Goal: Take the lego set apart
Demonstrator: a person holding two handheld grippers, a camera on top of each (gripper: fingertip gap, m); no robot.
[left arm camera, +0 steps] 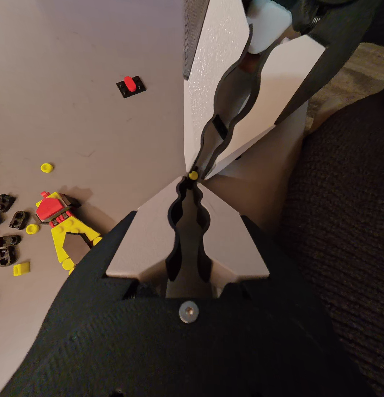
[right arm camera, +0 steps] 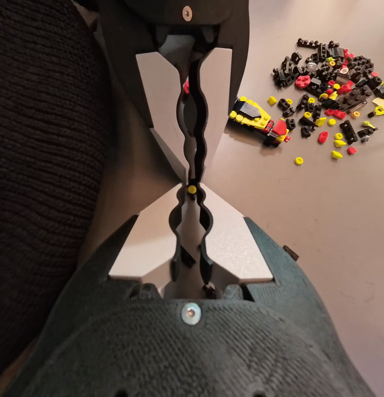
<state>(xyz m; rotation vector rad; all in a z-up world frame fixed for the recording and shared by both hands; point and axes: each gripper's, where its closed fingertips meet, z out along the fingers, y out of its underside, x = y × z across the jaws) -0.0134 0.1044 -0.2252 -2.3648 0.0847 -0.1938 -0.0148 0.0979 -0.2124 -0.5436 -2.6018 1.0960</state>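
Note:
My left gripper and my right gripper meet tip to tip above the table's edge. Both are shut on one tiny piece: a black part with a yellow round stud, which also shows in the right wrist view. In the left wrist view the right gripper comes in from the upper right. In the right wrist view the left gripper comes down from the top. The partly built yellow, red and black lego model lies flat on the table and also shows in the right wrist view.
A heap of loose black, red and yellow bricks lies beyond the model. A black plate with a red round piece sits alone. A yellow round stud lies loose. Dark ribbed fabric lies past the table's edge. Less than 4 cm separates the two grippers' tips.

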